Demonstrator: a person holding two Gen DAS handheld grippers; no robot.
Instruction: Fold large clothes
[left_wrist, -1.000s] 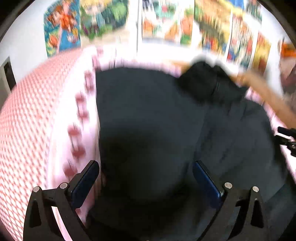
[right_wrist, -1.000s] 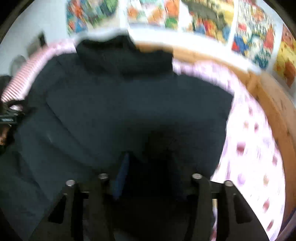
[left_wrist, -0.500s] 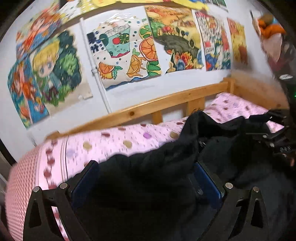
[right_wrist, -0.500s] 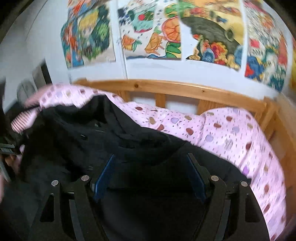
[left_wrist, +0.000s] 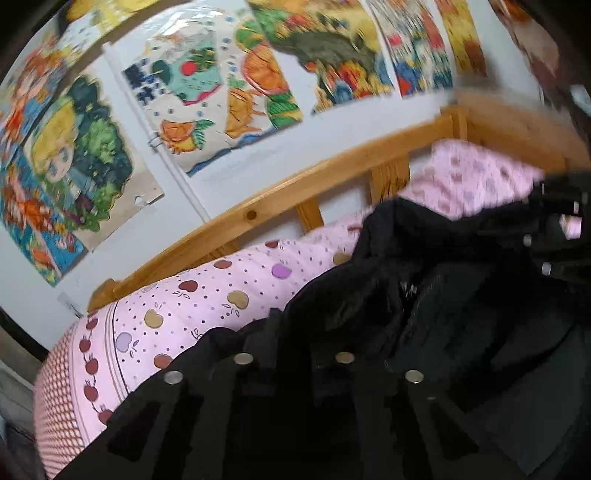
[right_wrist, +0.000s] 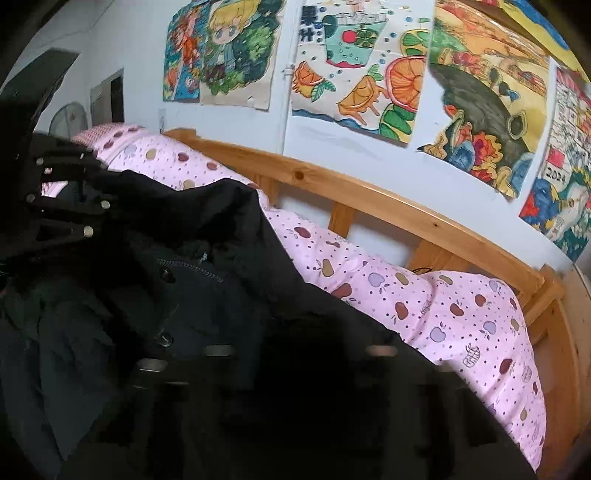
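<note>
Both grippers, left (left_wrist: 291, 343) and right (right_wrist: 295, 354), seemed clenched on the black coat (right_wrist: 192, 295), probably lifting its hem toward the collar to fold it over the bed (right_wrist: 461, 314).

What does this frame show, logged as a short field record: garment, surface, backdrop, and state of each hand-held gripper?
garment: black coat, bunched and partly lifted, front buttons visible
surface: pink apple-print bedding on a wooden bed frame
backdrop: colourful drawings taped to a white wall
left hand-held gripper: fingers close together, tips buried in coat fabric
right hand-held gripper: blurred against coat, state unclear
</note>
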